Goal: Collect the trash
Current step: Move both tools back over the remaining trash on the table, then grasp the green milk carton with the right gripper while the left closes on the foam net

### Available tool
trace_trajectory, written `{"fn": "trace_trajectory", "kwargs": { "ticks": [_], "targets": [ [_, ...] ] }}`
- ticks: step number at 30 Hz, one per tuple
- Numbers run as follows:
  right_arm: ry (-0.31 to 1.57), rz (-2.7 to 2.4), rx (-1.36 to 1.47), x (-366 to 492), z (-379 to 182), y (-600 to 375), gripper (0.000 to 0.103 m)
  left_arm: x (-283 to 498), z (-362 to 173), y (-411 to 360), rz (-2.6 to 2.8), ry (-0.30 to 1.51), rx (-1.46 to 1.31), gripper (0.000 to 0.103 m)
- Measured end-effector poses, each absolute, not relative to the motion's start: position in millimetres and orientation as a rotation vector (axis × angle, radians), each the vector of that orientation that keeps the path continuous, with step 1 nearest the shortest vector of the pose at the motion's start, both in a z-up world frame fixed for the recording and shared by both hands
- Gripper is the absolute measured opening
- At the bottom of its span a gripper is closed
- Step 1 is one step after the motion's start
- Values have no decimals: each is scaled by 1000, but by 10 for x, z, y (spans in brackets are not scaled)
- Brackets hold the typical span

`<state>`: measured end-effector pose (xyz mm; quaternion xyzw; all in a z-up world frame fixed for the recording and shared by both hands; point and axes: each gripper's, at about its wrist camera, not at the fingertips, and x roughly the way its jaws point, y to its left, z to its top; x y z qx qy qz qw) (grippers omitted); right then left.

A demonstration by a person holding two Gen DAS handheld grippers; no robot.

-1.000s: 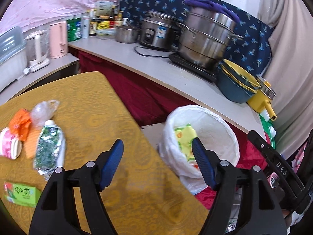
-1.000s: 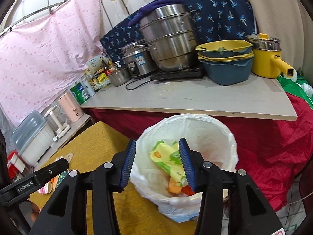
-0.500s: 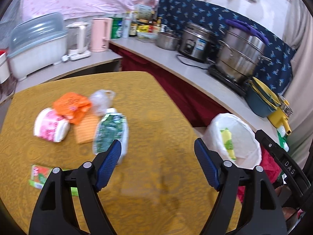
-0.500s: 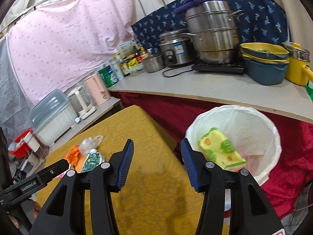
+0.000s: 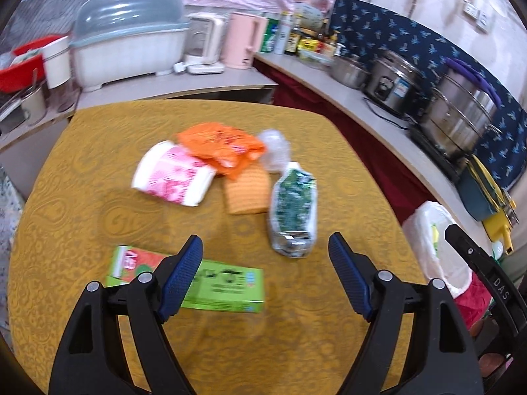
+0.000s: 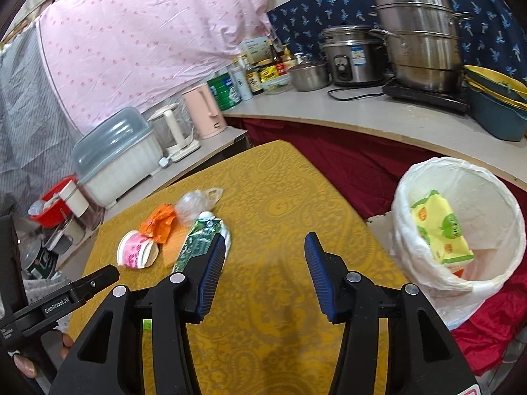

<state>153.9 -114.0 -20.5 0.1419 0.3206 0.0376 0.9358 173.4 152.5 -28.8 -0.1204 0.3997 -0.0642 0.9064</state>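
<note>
Trash lies on the yellow table (image 5: pixel 98 204): a pink-flowered paper cup (image 5: pixel 173 177) on its side, an orange wrapper (image 5: pixel 220 144), a clear plastic bag (image 5: pixel 275 148), an orange cloth (image 5: pixel 247 191), a crushed green-labelled bottle (image 5: pixel 293 207) and a flat green carton (image 5: pixel 224 283). My left gripper (image 5: pixel 265 276) hangs open over the table, the carton just past its left pad. My right gripper (image 6: pixel 265 270) is open and empty above the table's near side, the bottle (image 6: pixel 197 243) behind its left finger. A white-lined bin (image 6: pixel 461 230) stands at the right and holds a yellow-green packet (image 6: pixel 441 227).
A counter (image 6: pixel 378 118) curves behind with a steamer pot (image 6: pixel 421 36), rice cooker (image 6: pixel 352 56), bottles, a pink kettle (image 6: pixel 204 112) and a dish box (image 6: pixel 115 158). Red cloth hangs below it. The bin (image 5: pixel 431 243) sits past the table's right edge.
Both views have swung left, away from the bin and onto the table. The trash pile now lies ahead of the left gripper. The bin has slid to the right edge in both views.
</note>
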Motion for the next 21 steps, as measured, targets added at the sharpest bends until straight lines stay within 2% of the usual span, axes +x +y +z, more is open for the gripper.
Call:
{"fn": "trace_trajectory", "kwargs": {
  "ticks": [4,13,21],
  "targets": [
    [679,106,279,1644,-298,-899,56,1774,-369,1743,-96,838,-246,75],
    [761,168,258,1959,-576,-472,57,2072,-443,2012,-69,843,-262,75],
    [809,194,250,2226,-758,-287,57,2638,-490,1820,-119,838,-164,74]
  ]
}}
